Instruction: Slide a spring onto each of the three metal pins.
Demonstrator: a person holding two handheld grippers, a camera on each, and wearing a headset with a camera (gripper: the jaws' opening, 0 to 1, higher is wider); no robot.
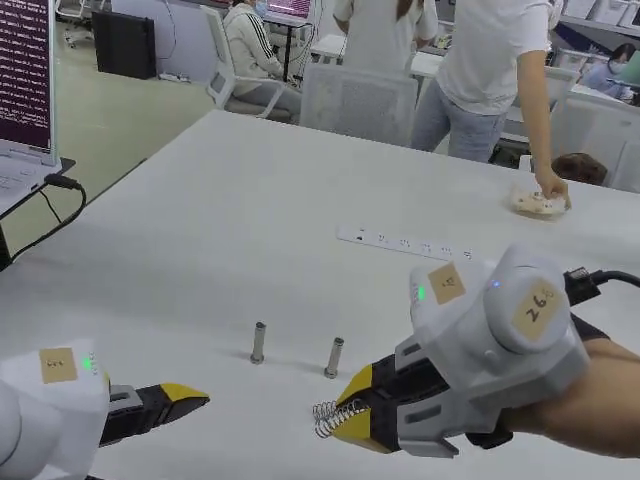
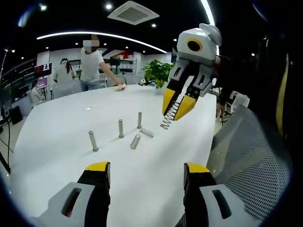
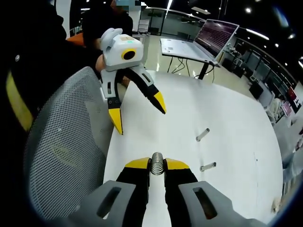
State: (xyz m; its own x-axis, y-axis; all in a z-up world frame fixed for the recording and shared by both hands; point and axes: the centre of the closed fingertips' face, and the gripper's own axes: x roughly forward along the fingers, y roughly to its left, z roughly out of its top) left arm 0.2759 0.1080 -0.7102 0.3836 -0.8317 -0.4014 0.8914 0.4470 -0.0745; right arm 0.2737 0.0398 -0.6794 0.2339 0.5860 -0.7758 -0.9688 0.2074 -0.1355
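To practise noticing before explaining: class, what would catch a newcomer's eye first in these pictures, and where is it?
First, the right gripper, low right in the head view, its yellow-tipped jaws shut on a spring. Next, three metal pins standing upright and bare on the white table, with two loose springs lying beside them. The left gripper is open, low left in the head view.
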